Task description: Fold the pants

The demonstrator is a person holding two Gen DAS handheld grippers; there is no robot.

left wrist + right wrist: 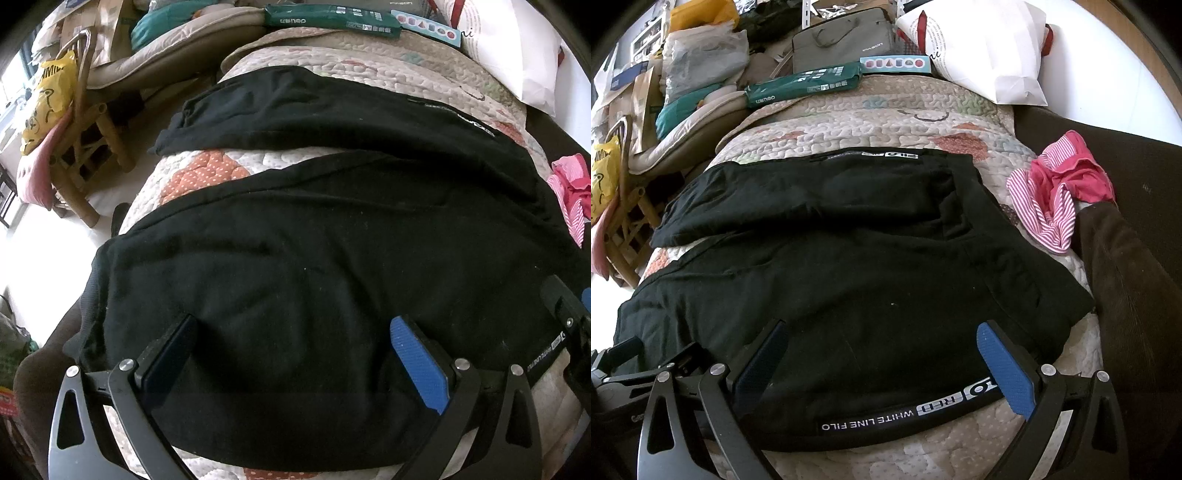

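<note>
Pants fold: first grasp not yet made.
Black pants (849, 266) laid flat on quilt (886, 110), legs splayed; left gripper (295, 354) & right gripper (882, 354) poised over near leg, jaws wide apart, nothing clamped. Near edge prob. to be pinched next, then carried over far leg.

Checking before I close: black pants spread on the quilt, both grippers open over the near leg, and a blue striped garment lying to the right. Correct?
Not quite: the striped garment is pink and white, not blue, as the right wrist view shows. The black pants, the quilt and the open left gripper and right gripper are as stated.
</note>
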